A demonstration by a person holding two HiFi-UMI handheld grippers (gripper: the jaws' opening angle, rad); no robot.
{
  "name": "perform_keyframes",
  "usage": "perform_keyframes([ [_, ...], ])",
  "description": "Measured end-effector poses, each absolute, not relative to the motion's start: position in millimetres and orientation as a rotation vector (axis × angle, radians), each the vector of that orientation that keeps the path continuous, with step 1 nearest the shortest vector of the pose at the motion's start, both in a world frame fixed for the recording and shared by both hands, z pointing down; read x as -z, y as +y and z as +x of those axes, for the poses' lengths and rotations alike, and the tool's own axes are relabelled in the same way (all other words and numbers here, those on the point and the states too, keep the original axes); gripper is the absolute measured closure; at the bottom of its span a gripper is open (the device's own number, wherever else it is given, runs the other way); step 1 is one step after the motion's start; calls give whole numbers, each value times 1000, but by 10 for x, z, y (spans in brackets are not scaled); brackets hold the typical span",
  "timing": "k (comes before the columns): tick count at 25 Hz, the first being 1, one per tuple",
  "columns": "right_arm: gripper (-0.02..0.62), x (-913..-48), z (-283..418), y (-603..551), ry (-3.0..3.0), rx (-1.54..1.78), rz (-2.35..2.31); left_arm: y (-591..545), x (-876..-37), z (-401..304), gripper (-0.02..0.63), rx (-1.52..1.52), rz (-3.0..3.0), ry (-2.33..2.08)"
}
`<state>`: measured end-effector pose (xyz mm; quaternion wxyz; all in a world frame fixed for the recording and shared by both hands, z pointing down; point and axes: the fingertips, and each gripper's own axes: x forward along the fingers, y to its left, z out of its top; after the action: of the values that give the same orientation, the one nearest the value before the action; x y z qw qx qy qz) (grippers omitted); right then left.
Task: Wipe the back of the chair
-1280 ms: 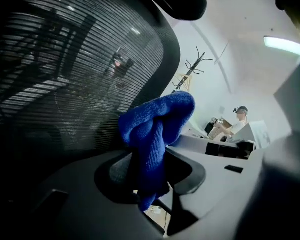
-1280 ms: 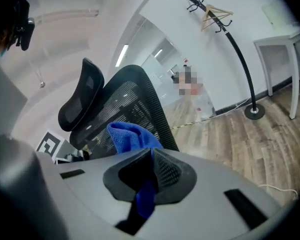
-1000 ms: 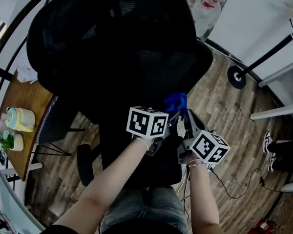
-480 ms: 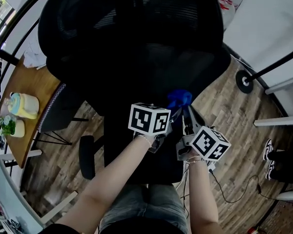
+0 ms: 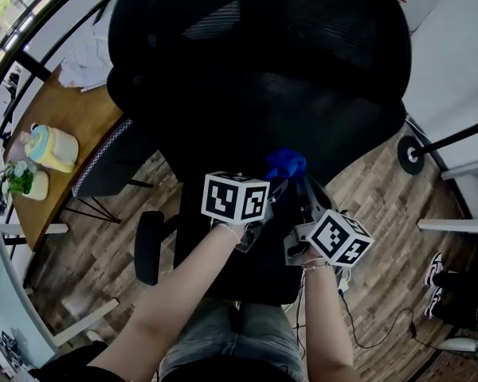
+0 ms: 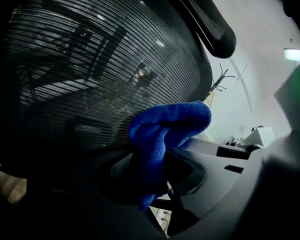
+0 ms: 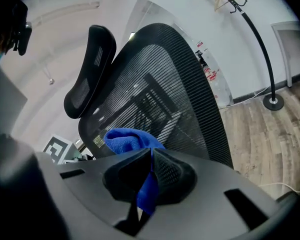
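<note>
To wipe well, I should press the blue cloth (image 6: 165, 124) flat on the mesh chair back (image 6: 105, 74) and sweep in even, overlapping passes, moving both hands together. My left gripper (image 6: 155, 169) and right gripper (image 7: 151, 171) are each clamped on the cloth, bunched low beside the mesh.

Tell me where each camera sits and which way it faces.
Head view: on the person's head, looking steeply down on the chair back; left gripper, right gripper and both forearms show.
Left gripper view: on the left gripper, looking along its jaws at the chair back; jaws pinch the blue cloth.
Right gripper view: on the right gripper, facing chair back and headrest; jaws pinch that cloth.
Shared: cloth and chair back.
</note>
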<state>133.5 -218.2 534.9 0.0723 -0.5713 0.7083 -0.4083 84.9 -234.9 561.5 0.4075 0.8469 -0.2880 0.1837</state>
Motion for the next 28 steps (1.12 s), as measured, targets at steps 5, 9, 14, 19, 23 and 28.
perform_keyframes([
  [5, 563, -5345, 1047, -2266, 2195, 1239, -1670, -2429, -5576, 494, 469, -409, 2102, -807],
  [9, 563, -5334, 822, -2338, 2240, 1249, -1625, -2471, -5568, 232, 469, -375, 2071, -860],
  [14, 563, -5295, 552, -2416, 2303, 1255, -1572, -2543, -5551, -71, 469, -350, 2045, -927],
  [19, 563, -5265, 219, -2448, 2364, 1263, -1509, -2562, -5581, -397, 469, -326, 2016, -985],
  [23, 563, -5259, -33, -2504, 2415, 1268, -1464, -2612, -5601, -627, 469, -304, 1982, -1029],
  [28, 563, -5267, -300, -2546, 2467, 1286, -1400, -2661, -5609, -894, 469, -266, 1939, -1080],
])
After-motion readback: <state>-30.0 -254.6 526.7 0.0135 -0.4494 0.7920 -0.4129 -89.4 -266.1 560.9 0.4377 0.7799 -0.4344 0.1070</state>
